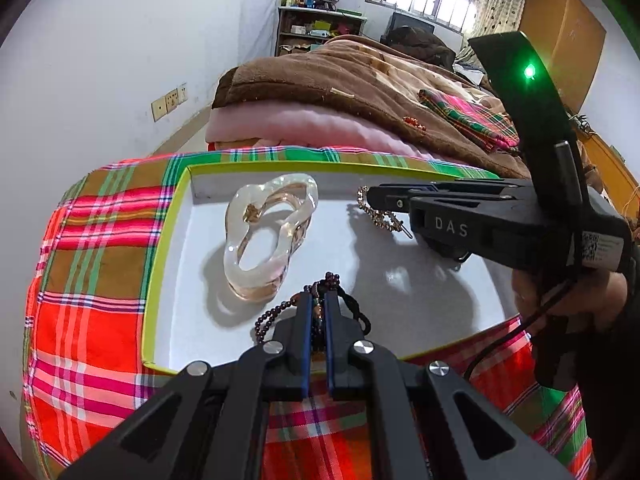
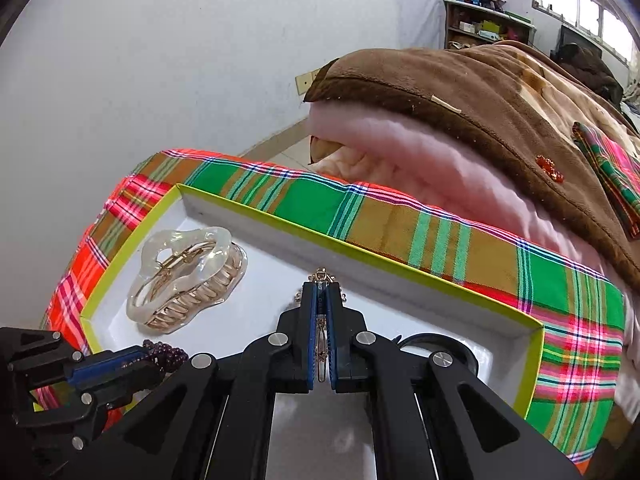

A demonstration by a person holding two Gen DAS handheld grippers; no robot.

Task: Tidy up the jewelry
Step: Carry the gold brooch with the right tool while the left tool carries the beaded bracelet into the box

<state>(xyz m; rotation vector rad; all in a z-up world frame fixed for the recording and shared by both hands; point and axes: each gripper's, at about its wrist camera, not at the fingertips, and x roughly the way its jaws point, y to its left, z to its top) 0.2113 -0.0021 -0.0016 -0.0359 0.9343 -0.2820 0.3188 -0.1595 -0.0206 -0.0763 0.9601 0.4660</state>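
Two grippers work over a shallow white tray [image 1: 176, 264] with a lime-green rim, set on a bright plaid cloth [image 1: 92, 264]. At the left of the tray lies a clear hair claw clip [image 1: 268, 236] with gold teeth, apart from both grippers and clear of their fingers. Near the tray's front edge the left gripper [image 1: 318, 300] is closed tight on a dark purple beaded bracelet [image 1: 276, 314]; loops of beads and a dark cord spill out on either side of its blue pads. Further right, the right gripper [image 2: 320, 292] is clamped on a gold chain [image 2: 320, 336], which runs up between its pads and pokes out beyond the tips; in the left wrist view the chain hangs from those tips just above the tray floor. The person's hand [image 1: 560, 292] holds that gripper at the right edge, a black cable trailing below it. Behind the tray, a folded pink blanket [image 2: 420, 160] under a brown blanket [image 2: 500, 92] rises close by. On the brown one rest a small orange beaded piece [image 2: 550, 168] and a folded plaid cloth [image 2: 612, 168]. A cluttered shelf [image 1: 316, 28] stands against the far wall.
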